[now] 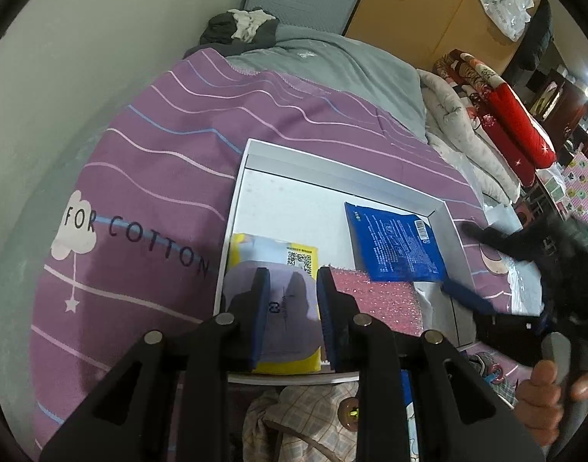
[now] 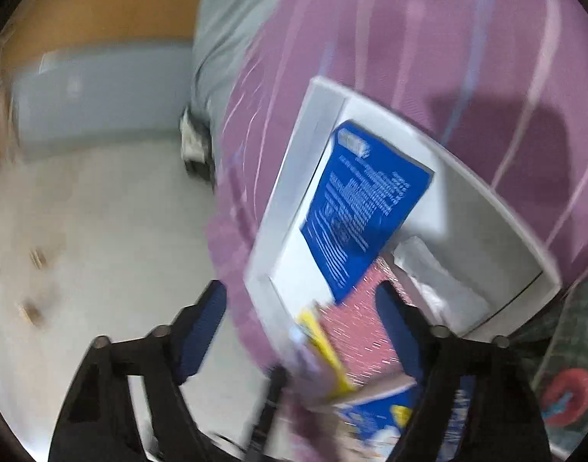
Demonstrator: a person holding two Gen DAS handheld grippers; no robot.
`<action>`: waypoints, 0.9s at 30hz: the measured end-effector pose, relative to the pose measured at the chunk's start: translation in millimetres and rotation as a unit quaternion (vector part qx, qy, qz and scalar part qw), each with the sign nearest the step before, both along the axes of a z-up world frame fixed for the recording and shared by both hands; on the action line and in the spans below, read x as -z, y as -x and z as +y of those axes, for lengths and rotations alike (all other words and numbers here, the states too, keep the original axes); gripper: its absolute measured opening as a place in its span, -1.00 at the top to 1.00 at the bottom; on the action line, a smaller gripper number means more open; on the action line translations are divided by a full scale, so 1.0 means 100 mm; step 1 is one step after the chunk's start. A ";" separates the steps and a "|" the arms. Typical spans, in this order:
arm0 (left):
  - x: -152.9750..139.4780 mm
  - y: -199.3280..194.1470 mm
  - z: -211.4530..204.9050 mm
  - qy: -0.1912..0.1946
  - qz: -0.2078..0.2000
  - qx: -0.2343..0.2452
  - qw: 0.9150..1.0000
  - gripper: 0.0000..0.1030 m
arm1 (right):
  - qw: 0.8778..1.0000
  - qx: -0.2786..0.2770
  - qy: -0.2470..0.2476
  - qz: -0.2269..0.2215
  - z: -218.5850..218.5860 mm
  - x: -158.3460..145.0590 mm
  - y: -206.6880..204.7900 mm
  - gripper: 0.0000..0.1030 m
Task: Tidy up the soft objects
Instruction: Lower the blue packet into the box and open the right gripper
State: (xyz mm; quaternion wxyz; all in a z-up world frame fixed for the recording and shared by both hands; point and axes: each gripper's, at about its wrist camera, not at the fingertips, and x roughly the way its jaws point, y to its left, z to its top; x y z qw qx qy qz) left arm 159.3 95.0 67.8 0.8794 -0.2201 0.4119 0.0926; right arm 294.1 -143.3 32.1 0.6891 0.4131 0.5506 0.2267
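A shallow white box (image 1: 394, 186) lies on the purple bed cover. Inside it lie a blue packet (image 1: 394, 244), a pink sparkly pad (image 1: 378, 300), a yellow and lilac packet (image 1: 290, 308) and a clear white wrapper (image 1: 428, 300). My left gripper (image 1: 292, 296) is open, its fingers (image 1: 261, 308) straddling the yellow and lilac packet at the box's near edge. My right gripper (image 2: 301, 315) is open above the box's near end; it shows in the left wrist view (image 1: 471, 300) at the box's right side. The right wrist view is blurred and shows the blue packet (image 2: 363, 208) and pink pad (image 2: 359, 331).
The purple striped cover (image 1: 147, 177) spreads left of the box. A grey blanket (image 1: 332, 61) and dark clothes (image 1: 240, 27) lie at the bed's far end. Folded quilts (image 1: 486, 123) are stacked at the right. A checked cloth (image 1: 301, 419) lies near the box's front.
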 end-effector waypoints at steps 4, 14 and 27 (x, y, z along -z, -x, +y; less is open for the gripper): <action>-0.01 0.01 0.00 -0.001 -0.001 0.000 1.000 0.49 | 0.984 -0.076 0.138 -0.082 0.31 -0.13 -0.16 0.85; 0.01 0.02 0.03 -0.005 0.006 -0.006 1.000 0.49 | 0.939 -0.180 0.271 -0.107 0.81 0.19 -0.38 0.95; 0.02 -0.02 -0.06 -0.031 0.017 0.017 0.999 0.49 | 0.960 -0.124 0.232 -0.092 0.38 0.11 -0.33 0.95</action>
